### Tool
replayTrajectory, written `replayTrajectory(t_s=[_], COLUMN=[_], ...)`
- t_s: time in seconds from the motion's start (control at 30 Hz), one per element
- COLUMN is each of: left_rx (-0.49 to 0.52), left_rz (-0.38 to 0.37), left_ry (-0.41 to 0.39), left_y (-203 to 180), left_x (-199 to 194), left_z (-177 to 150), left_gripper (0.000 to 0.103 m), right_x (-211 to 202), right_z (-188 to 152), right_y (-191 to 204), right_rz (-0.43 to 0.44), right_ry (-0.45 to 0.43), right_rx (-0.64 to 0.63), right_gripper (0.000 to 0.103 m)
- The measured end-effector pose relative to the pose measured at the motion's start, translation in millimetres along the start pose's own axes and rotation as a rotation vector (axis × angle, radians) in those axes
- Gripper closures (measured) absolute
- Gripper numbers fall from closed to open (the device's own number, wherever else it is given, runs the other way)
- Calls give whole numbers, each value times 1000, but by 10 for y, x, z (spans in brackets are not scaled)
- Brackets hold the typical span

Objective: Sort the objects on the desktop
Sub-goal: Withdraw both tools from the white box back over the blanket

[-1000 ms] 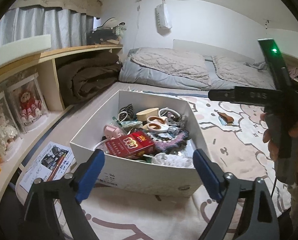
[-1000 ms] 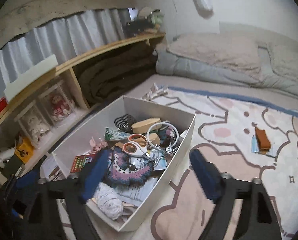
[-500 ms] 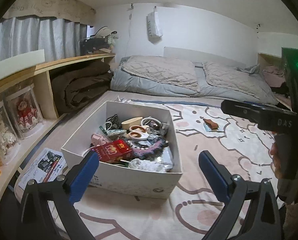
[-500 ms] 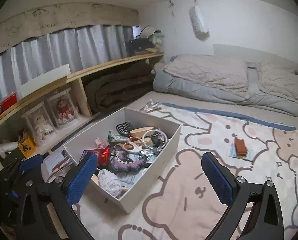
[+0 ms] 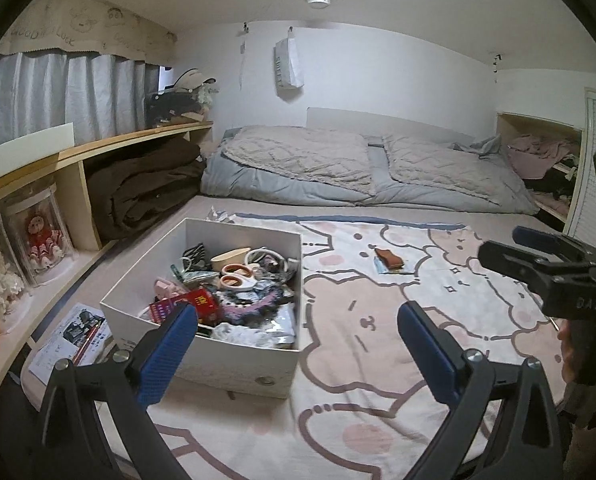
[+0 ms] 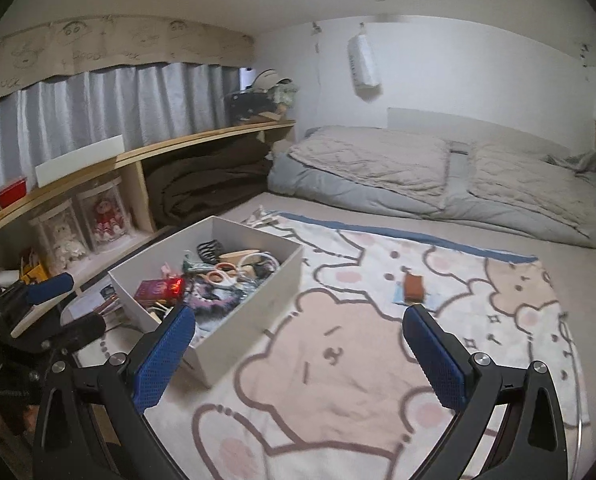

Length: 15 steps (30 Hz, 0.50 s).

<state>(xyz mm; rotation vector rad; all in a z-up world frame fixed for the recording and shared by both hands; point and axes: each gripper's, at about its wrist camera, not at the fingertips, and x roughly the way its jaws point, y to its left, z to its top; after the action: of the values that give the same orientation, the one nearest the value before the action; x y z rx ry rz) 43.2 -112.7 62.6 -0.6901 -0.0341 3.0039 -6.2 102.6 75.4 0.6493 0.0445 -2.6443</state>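
In the left wrist view, the left hand-held gripper [image 5: 298, 344] hangs above the bear-print blanket [image 5: 377, 360] with its blue pads wide apart and nothing between them. The white box [image 5: 234, 364] sits on the blanket ahead and to the left, its long axis running away from the camera towards the bed's quilts. It is heaped with small things: a red packet [image 5: 200, 303] at the near end, orange-handled scissors [image 5: 238, 275] lying roughly crosswise in the middle. A brown item [image 5: 389, 258] lies alone on the blanket, well apart to the right of the box. The right hand-held gripper [image 5: 545, 264] shows at the right edge.

In the right wrist view, the right hand-held gripper [image 6: 299, 356] also stands fully apart and empty over the blanket. The box [image 6: 254, 320] lies to its left, running diagonally; the brown item [image 6: 413, 287] lies ahead, its long axis pointing away.

The likeliest trouble is the tangle: a reach into that heap could drag cords or neighbouring pieces along, or tip the light box on the soft blanket.
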Motion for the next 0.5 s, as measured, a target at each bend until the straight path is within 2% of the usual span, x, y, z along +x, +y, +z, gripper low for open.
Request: replayTrajectory(t_s=[0.5], left_rx=[8], left_rz=[-58], left_ry=[-37], left_y=[-616], left_x=[-197], left_z=[44], left_gripper=[2], right_x=[-684], right_z=[-260], right_y=[-646], right_rz=[-111], right_ry=[-25], right_rx=[96], right_gripper=[0])
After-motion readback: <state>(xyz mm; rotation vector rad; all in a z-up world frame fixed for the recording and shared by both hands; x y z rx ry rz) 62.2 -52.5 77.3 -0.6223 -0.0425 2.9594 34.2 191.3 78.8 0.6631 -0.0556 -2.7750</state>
